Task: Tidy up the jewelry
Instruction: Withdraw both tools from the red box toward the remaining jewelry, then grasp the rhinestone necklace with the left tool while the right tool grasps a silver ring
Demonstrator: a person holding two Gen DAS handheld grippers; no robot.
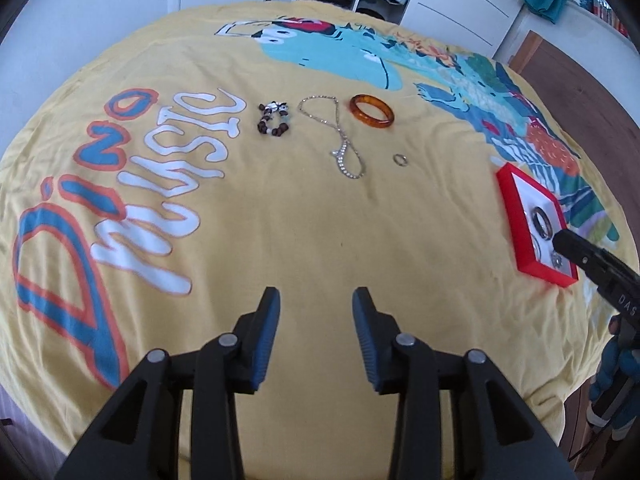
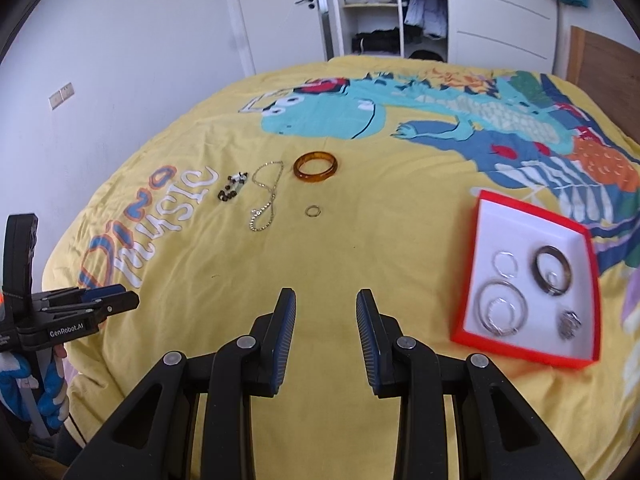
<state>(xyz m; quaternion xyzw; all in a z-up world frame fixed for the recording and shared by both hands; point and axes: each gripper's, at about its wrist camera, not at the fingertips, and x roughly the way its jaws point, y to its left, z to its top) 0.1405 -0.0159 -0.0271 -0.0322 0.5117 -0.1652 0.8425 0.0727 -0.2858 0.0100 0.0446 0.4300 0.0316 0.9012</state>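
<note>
Left gripper (image 1: 316, 300): jaws spread wide, nothing between them, hanging over bare yellow bedspread (image 1: 280, 220). Right gripper (image 2: 326, 300): same, jaws apart and empty, also over plain yellow cloth. Probably resting between picks, ready for the next piece.

Just to the right of the right gripper, a red box (image 2: 476, 264) with a white inside, set close so drops are easy. Already in the box: a dark bangle (image 2: 536, 266) with a tiny ring inside it, a big silver hoop (image 2: 482, 302) around a smaller one, one thin silver ring (image 2: 505, 264) and a small sparkly lump (image 2: 569, 324), too blurry to name.

Farther out, well apart from both grippers, four pieces laid in a loose row on the cloth, likely waiting for a turn: an orange see-through bangle (image 2: 315, 165), thick and shiny; a small thin ring (image 2: 312, 211) just in front of it; a long silver chain (image 2: 264, 196), floppy and looped; a dark bead bracelet (image 2: 231, 189) with white bits, nearest the painted words.

About half done, by the look of it
</note>
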